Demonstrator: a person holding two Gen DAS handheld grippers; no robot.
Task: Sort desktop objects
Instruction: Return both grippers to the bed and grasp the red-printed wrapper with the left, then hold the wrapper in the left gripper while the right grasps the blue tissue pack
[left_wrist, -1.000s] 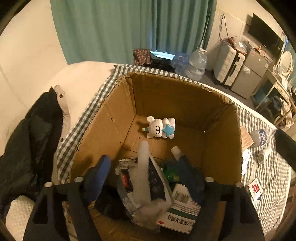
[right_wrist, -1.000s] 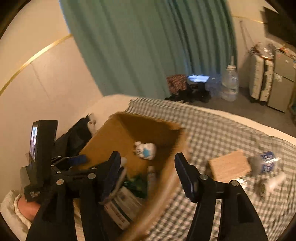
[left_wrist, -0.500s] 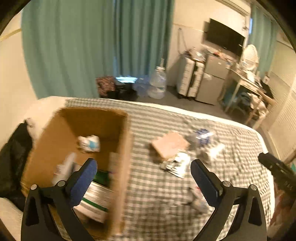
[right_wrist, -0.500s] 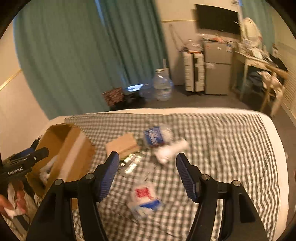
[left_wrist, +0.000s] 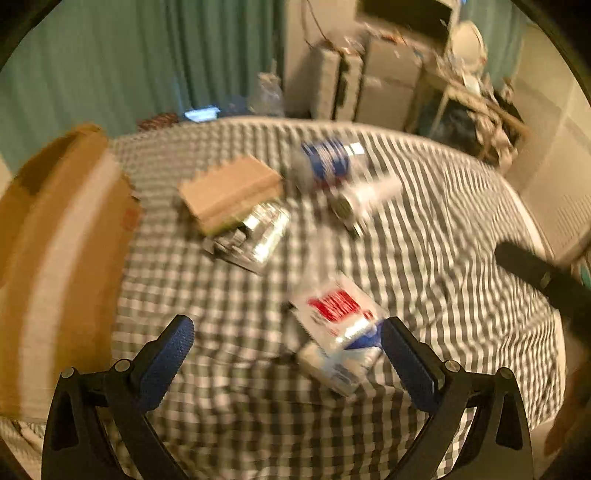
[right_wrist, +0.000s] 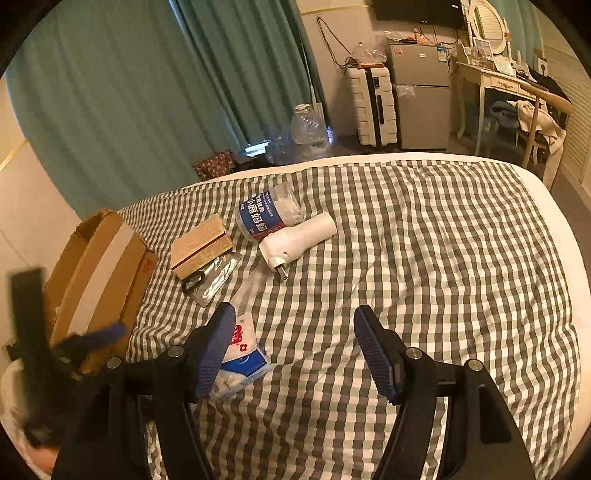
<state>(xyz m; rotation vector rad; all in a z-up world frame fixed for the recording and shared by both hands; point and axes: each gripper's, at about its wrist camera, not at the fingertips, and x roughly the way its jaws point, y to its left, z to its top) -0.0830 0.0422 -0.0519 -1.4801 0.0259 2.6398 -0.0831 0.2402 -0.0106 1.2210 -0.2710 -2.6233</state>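
A red-and-blue tissue pack (right_wrist: 242, 363) lies on the checked bedspread (right_wrist: 424, 258), right of the open cardboard box (right_wrist: 99, 266). Beyond it sit a small carton (right_wrist: 201, 240), a foil packet (right_wrist: 212, 275), a bottle (right_wrist: 267, 214) and a white tube (right_wrist: 299, 240). My left gripper (left_wrist: 286, 354) and right gripper (right_wrist: 295, 343) hang above, jaws apart, empty.

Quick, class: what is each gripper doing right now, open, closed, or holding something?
Left gripper: open, holding nothing.
Right gripper: open, holding nothing.
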